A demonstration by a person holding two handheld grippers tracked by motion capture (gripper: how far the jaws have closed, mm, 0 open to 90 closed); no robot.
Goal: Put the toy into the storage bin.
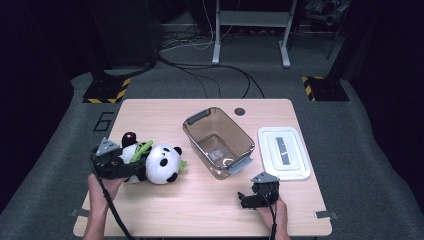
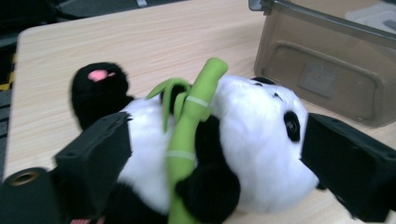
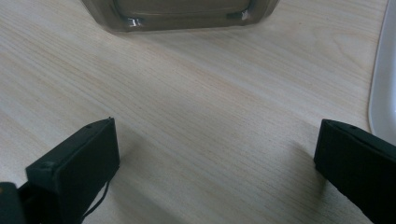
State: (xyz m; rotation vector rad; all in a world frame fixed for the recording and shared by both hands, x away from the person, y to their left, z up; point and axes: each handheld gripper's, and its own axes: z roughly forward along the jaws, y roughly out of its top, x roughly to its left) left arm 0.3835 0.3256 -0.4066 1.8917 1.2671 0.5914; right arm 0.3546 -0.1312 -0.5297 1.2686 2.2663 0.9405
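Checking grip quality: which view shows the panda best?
The left gripper view: the panda lies close up between the fingers, its green bamboo stick clear. The high view shows it small, partly behind the left gripper. The right gripper view gives table and box.

In the left gripper view, the panda toy's (image 2: 243,140) lower body runs off the bottom edge, and the plastic box (image 2: 327,70) is cut by the top and right edges. In the right gripper view, the lid (image 3: 384,79) shows as a sliver at the right edge.
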